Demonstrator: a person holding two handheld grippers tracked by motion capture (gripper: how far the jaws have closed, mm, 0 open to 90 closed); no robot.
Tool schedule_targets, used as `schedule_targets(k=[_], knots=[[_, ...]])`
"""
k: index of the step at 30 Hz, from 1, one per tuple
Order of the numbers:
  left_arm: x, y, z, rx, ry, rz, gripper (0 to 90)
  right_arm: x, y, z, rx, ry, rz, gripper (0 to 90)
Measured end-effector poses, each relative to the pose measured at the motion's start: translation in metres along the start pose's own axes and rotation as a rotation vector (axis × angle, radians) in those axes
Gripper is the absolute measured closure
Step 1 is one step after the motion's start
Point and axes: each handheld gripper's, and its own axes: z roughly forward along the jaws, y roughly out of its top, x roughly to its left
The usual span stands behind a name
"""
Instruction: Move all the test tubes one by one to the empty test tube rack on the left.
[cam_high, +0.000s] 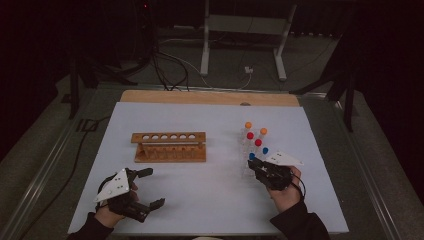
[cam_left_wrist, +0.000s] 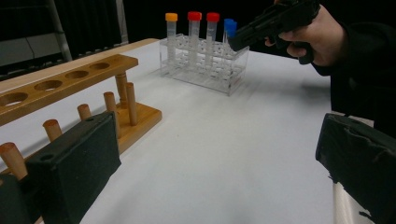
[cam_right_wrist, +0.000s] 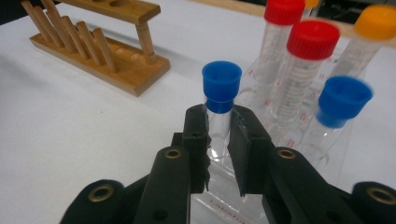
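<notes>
Right gripper view gives me the clearest look: my right gripper (cam_right_wrist: 218, 135) has its two pads pressed on a blue-capped tube (cam_right_wrist: 219, 100) just under the cap, and the jaws cover the lower part of that tube. The tube stands upright, long axis vertical, cap up, in the near corner of a clear plastic rack (cam_right_wrist: 224, 205) whose walls I can hardly make out against the white. Beside it stand a second blue-capped tube (cam_right_wrist: 340, 109), blurred at its cap, two red-capped tubes (cam_right_wrist: 308, 56) and an orange-capped one (cam_right_wrist: 373, 28) cut off at the frame's edge.

From the high view the scene is dim; the right gripper (cam_high: 257, 165) sits at the rack's near side, on the right half of the white table (cam_high: 200, 200), with the table's right edge not far off. My left gripper (cam_high: 150, 187) rests near the front edge with jaws spread wide and nothing between them. The wooden rack (cam_high: 169, 146) lies mid-table with all its holes empty, and open white surface separates it from the tubes.
</notes>
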Motion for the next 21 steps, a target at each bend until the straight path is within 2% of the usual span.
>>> schedule_targets(k=[4, 10, 14, 17, 21], knots=[[0.0, 0.0, 0.0, 0.001, -0.001, -0.002, 0.6, 0.001, 0.003, -0.004, -0.01, 0.005, -0.028, 77.1], [0.0, 0.0, 0.0, 0.001, 0.001, -0.002, 0.6, 0.001, 0.01, -0.009, -0.027, 0.01, -0.041, 77.2], [0.0, 0.0, 0.0, 0.002, 0.002, 0.0, 0.6, 0.002, 0.016, -0.016, -0.052, 0.001, -0.073, 77.2], [0.0, 0.0, -0.001, 0.001, 0.004, -0.001, 0.6, 0.002, 0.019, -0.019, -0.059, -0.003, -0.08, 77.2], [0.001, 0.001, -0.001, 0.001, 0.007, -0.002, 0.6, 0.002, 0.026, -0.028, -0.094, -0.002, -0.091, 77.2]])
